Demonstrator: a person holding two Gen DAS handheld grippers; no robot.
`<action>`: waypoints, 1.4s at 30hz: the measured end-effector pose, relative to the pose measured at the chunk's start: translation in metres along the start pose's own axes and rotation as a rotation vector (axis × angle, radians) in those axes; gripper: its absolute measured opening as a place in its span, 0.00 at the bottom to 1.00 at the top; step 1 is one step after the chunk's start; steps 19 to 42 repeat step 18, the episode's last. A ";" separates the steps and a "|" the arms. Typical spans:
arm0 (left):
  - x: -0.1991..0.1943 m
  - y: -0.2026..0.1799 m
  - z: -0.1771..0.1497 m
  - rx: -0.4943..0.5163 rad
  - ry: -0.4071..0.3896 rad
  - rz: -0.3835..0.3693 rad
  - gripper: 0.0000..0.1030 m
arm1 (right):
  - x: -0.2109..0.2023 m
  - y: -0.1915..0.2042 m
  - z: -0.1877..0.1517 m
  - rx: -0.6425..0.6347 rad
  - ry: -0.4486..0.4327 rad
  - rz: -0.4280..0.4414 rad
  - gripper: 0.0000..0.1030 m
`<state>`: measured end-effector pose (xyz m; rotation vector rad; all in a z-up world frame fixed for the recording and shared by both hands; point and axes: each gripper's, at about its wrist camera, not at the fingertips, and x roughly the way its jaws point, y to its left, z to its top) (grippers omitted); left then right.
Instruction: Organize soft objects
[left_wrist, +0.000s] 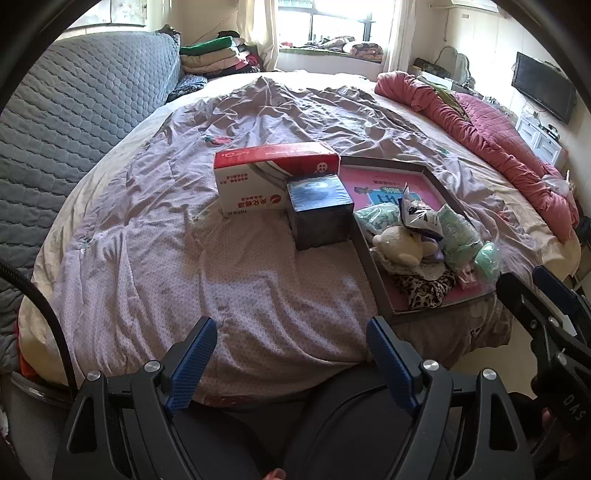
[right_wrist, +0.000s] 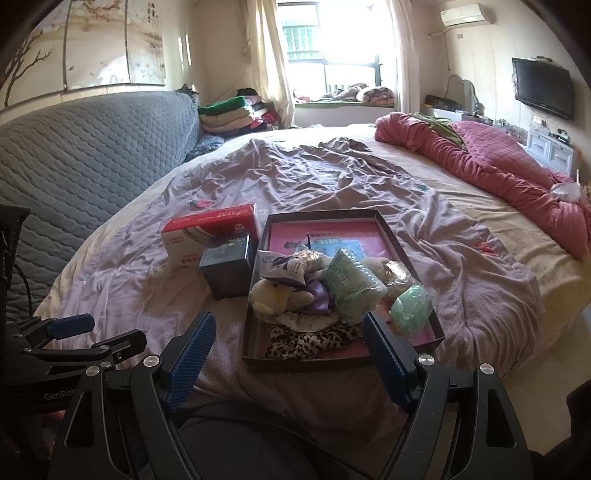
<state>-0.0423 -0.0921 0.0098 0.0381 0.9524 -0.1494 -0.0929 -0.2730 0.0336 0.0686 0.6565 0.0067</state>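
A shallow dark tray (right_wrist: 255, 321) (left_wrist: 369, 258) with a pink bottom lies on the bed. Heaped in it are a cream plush toy (right_wrist: 275, 297) (left_wrist: 399, 245), green tissue packs (right_wrist: 349, 286) (left_wrist: 458, 236), a mint bag (right_wrist: 412, 306), a silvery snack bag (left_wrist: 417, 214) and leopard-print cloth (right_wrist: 314, 341) (left_wrist: 424, 290). Left of the tray stand a red-and-white box (left_wrist: 266, 173) (right_wrist: 210, 234) and a dark cube box (left_wrist: 319, 214) (right_wrist: 225, 267). My left gripper (left_wrist: 291, 354) hangs open over bare bedcover. My right gripper (right_wrist: 290, 349) is open just short of the tray's near edge, nothing between its fingers.
The lilac bedcover (left_wrist: 184, 258) is rumpled. A rolled pink quilt (right_wrist: 498, 170) runs along the bed's right side, a grey quilted headboard (right_wrist: 74, 155) along the left. Folded blankets (right_wrist: 232, 114) are stacked at the back. The floor drops off past the bed's right edge (right_wrist: 576, 332).
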 end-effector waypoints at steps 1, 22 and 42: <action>0.000 0.000 0.000 -0.001 0.001 -0.002 0.80 | 0.000 0.000 0.000 0.000 -0.001 0.003 0.80; 0.007 0.003 0.002 -0.007 0.015 -0.016 0.80 | 0.005 0.000 -0.001 -0.008 0.005 0.009 0.80; 0.007 0.003 0.002 -0.007 0.015 -0.016 0.80 | 0.005 0.000 -0.001 -0.008 0.005 0.009 0.80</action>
